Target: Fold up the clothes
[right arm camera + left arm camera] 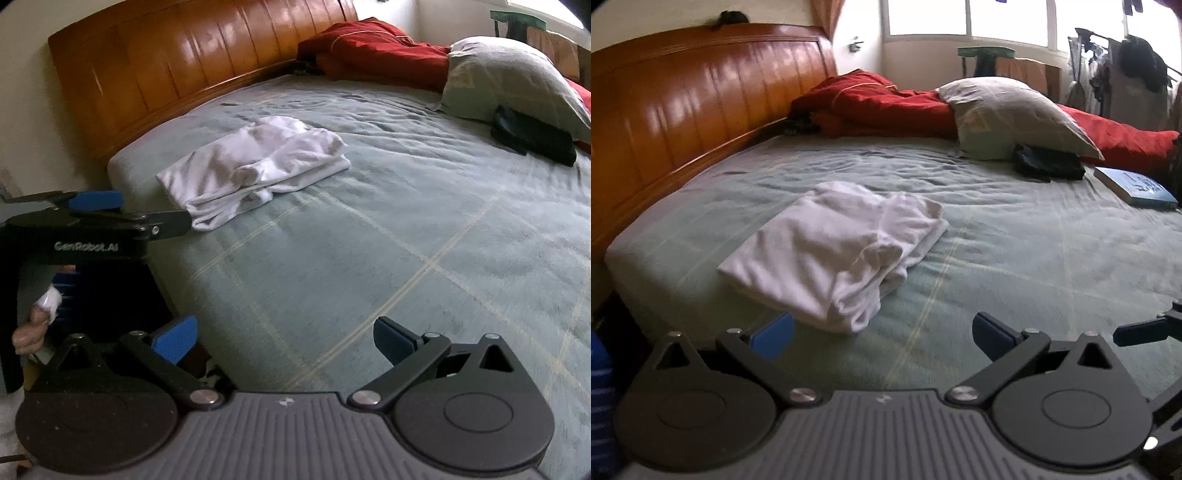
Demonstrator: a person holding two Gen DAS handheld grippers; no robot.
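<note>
A white garment (pixel 834 251) lies folded into a thick rectangle on the green bed sheet (pixel 1015 258), near the bed's left corner. My left gripper (pixel 882 334) is open just short of the garment's near edge, with nothing between its blue pads. In the right wrist view the same white garment (pixel 255 166) sits farther off, up and left. My right gripper (pixel 284 339) is open over bare sheet (pixel 369 240), holding nothing. The left gripper (pixel 129 212) also shows at the left of that view, close to the garment's near corner.
A wooden headboard (pixel 683 110) runs along the left. At the far side lie a red blanket (pixel 879 103), a grey pillow (pixel 1012 114), a dark folded item (pixel 1049 162) and a blue book (pixel 1137 188). A person's hand (pixel 33 328) holds the left gripper's handle.
</note>
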